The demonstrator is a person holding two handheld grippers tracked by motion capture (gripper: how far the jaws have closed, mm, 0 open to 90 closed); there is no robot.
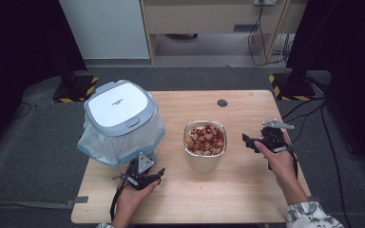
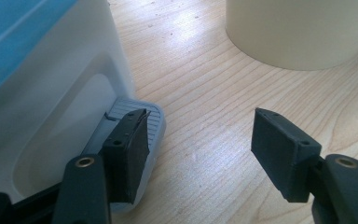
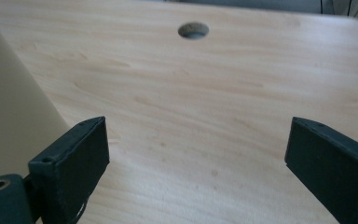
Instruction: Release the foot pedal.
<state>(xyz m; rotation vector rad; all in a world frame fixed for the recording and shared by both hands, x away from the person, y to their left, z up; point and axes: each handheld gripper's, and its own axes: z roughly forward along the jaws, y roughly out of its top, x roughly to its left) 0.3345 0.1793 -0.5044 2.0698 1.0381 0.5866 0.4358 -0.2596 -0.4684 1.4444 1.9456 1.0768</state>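
Pedal [image 2: 144,126] juts from bin [image 1: 121,121] base toward left tool [image 1: 140,178], flat.

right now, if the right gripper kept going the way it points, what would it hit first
Probably nothing but bare table: the right gripper is open, the cream container lies just off its line to one side, though depth is unclear.

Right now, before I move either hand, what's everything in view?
bin: one, white with grey-blue lid and pale blue liner, table's left
pedal: one, grey, at the bin's foot, beside the left jaws
container: one, cream, table centre, filled with reddish-tan pieces
table: one, light wood, round hole near far edge
left gripper: black, jaws open, by the bin
right gripper: black, jaws open, right of container
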